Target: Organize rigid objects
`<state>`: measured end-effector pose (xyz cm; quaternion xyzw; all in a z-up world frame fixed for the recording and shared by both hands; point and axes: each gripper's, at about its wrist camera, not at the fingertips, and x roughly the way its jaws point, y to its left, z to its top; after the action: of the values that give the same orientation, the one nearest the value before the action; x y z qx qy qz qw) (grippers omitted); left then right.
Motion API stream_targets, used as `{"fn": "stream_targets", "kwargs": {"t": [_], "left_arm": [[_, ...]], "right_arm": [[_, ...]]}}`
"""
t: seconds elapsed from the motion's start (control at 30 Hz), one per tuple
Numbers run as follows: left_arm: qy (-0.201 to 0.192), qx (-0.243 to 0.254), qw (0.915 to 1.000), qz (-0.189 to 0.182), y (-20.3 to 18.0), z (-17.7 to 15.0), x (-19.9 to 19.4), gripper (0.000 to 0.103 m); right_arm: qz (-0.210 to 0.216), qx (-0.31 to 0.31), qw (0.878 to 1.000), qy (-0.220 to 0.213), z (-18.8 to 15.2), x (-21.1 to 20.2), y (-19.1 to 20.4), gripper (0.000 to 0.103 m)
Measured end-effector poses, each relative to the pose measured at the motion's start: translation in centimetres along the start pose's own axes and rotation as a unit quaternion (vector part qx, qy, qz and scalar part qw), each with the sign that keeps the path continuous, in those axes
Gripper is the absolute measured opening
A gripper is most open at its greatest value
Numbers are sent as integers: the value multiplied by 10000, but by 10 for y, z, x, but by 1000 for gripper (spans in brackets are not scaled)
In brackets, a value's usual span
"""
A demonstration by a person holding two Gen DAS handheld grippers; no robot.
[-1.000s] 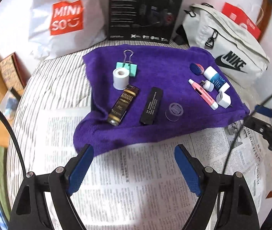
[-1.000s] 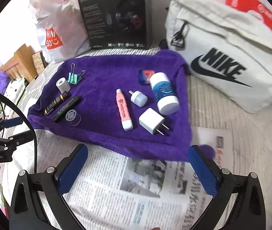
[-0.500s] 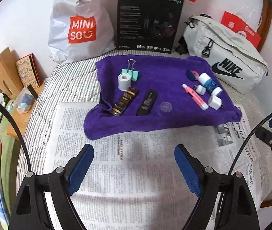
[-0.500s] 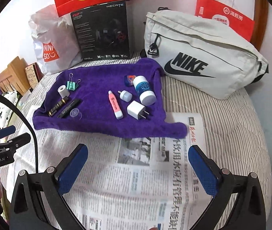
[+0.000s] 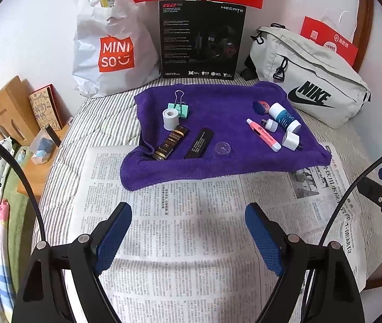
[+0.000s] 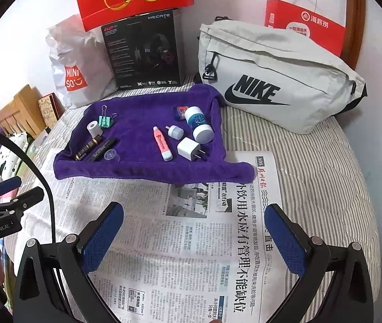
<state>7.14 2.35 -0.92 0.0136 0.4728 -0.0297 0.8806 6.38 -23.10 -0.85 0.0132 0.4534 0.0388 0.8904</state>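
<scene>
A purple towel (image 5: 218, 102) (image 6: 142, 118) lies on the bed. On its left side sit a green binder clip (image 5: 179, 106), a white tape roll (image 5: 170, 118), a brown-gold tube (image 5: 170, 142), a black bar (image 5: 199, 142) and a clear cap (image 5: 222, 148). On its right side lie a pink pen (image 6: 162, 147), a small white adapter (image 6: 175, 132), a white charger plug (image 6: 189, 148), a blue-white bottle (image 6: 198, 124) and a blue-red eraser (image 6: 179, 112). My left gripper (image 5: 188, 224) and right gripper (image 6: 194, 226) are open and empty, above the newspaper (image 5: 191, 242) short of the towel.
Against the wall stand a Miniso bag (image 5: 110, 43), a black headset box (image 5: 200, 40), a grey Nike bag (image 6: 277, 80) and red paper bags (image 6: 306, 24). A wooden bedside shelf (image 5: 10, 107) is on the left. The striped bed (image 6: 325, 175) extends right.
Both grippers have pulled back and risen away from the towel, so the objects look smaller and farther. Nothing on the towel moved.
</scene>
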Motion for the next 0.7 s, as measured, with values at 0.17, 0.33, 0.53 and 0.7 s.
{"fn": "stream_targets", "kwargs": {"t": [0.17, 0.33, 0.53, 0.7], "left_arm": [[36, -19, 10000, -14, 0, -3, -1, 86], [38, -1, 10000, 42, 0, -5, -2, 86], [61, -53, 10000, 26, 4, -7, -3, 86], [53, -48, 10000, 53, 4, -6, -4, 86]], "right_arm": [[35, -64, 10000, -4, -1, -2, 5, 103], [33, -128, 9999, 19, -3, -2, 9, 103], [27, -154, 9999, 2, -4, -3, 11, 103], [6, -153, 9999, 14, -3, -3, 10, 103]]}}
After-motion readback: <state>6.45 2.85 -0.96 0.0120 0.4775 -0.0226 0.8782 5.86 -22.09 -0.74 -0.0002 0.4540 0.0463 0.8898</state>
